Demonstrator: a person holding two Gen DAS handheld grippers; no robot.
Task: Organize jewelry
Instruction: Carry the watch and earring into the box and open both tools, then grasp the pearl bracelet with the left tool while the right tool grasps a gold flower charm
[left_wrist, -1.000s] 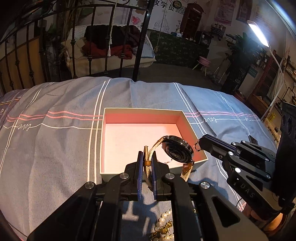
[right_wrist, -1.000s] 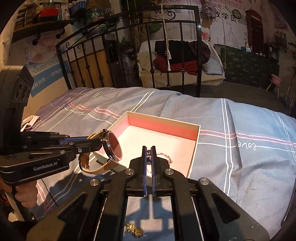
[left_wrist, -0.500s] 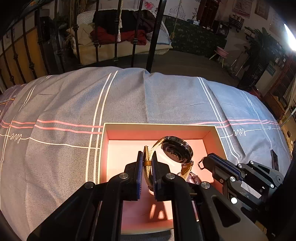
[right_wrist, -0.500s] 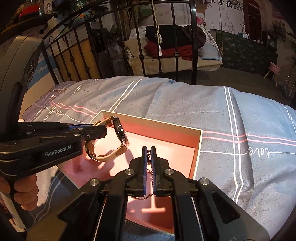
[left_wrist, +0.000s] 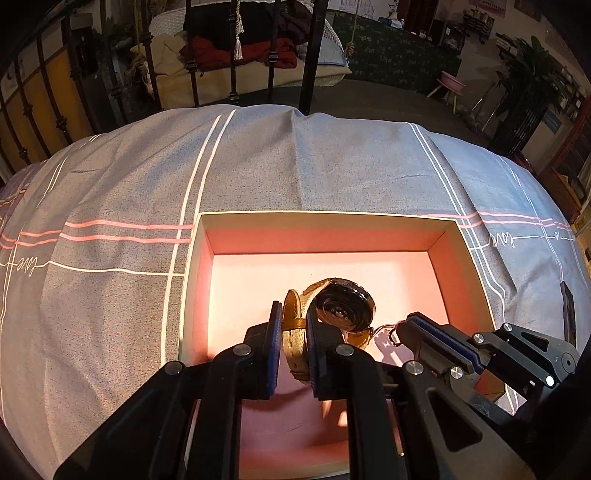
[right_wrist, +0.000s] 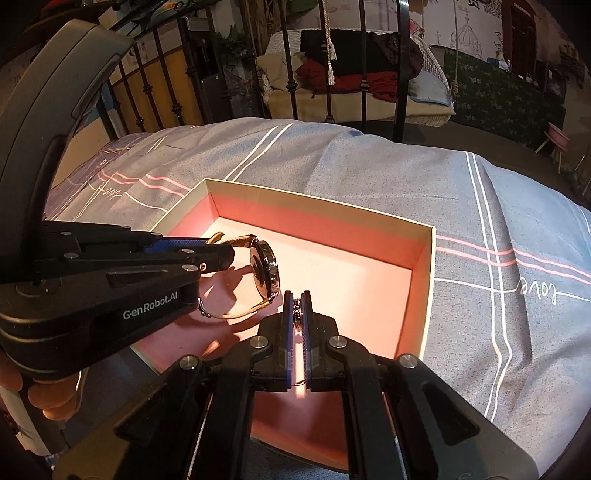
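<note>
Hovering over the open box (left_wrist: 325, 221), both grippers point down into its pink inside. The box sits on a grey bedspread (left_wrist: 295, 166) crossed with white and pink stripes, and the stitched word "love" reads along one white line in the right wrist view, upside down there.

The left gripper (left_wrist: 291, 332) has the watch (left_wrist: 343, 308) by its tan strap: the strap loop stands between the two blue pads, and the jaws have just been opening a touch, the gap now only about as wide as the strap itself. The pads look as if they still press the strap, though only lightly. The dark round watch face sits just right of the jaws, tilted on edge, low over the box floor; whether it touches the floor I cannot tell. From the right wrist view the same watch (right_wrist: 264, 269) hangs off the left gripper's tip, face sideways, strap looping below it, shadow on the pink floor beneath. White lettering on that gripper's body reads "GenRobot.AI". A person's fingers (right_wrist: 48, 395) wrap the handle at the lower left.

The right gripper (right_wrist: 297, 312) is pinched tight, its pads nearly meeting on a small metal ring or thin chain piece (right_wrist: 296, 314); it is too small to name. It sits over the near right part of the box, just beside the watch.

Behind the bed stands a black iron rail (right_wrist: 364, 62).
</note>
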